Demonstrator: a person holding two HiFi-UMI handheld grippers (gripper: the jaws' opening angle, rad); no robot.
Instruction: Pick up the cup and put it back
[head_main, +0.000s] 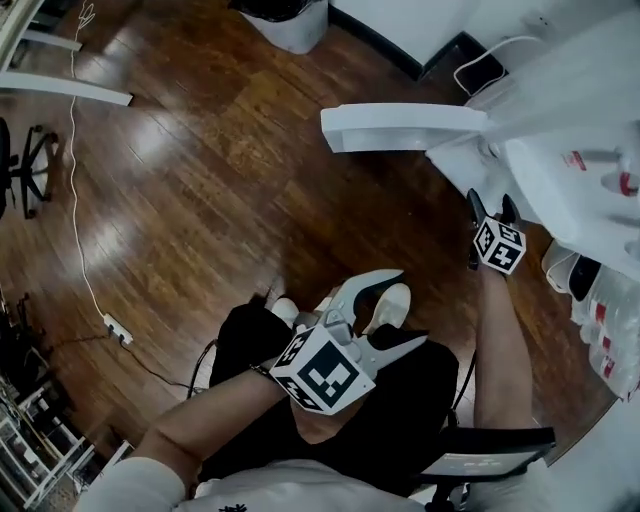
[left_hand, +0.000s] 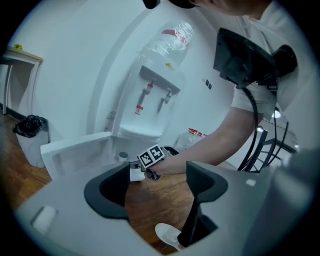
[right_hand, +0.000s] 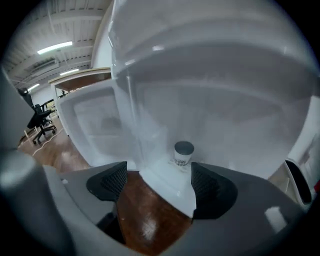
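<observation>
A small white paper cup (right_hand: 183, 154) with a dark inside stands upright on a white ledge (right_hand: 167, 182) of the water dispenser (left_hand: 150, 107). My right gripper (right_hand: 159, 185) is open and the cup stands just beyond its fingertips, untouched. In the left gripper view the same cup (left_hand: 123, 156) shows as a small grey ring left of the right gripper's marker cube (left_hand: 150, 156). From the head view my right gripper (head_main: 491, 205) points at the dispenser's base. My left gripper (head_main: 405, 305) hangs open over my lap with only floor and a white shoe (left_hand: 167, 236) between its fingers.
The dispenser's white flap (head_main: 400, 127) juts out over the wooden floor. A bin with a black bag (left_hand: 31, 132) stands left of it. Packs of bottles (head_main: 610, 320) lie at the right. A power strip (head_main: 117, 328) with a cable and an office chair (head_main: 25, 165) are at the left.
</observation>
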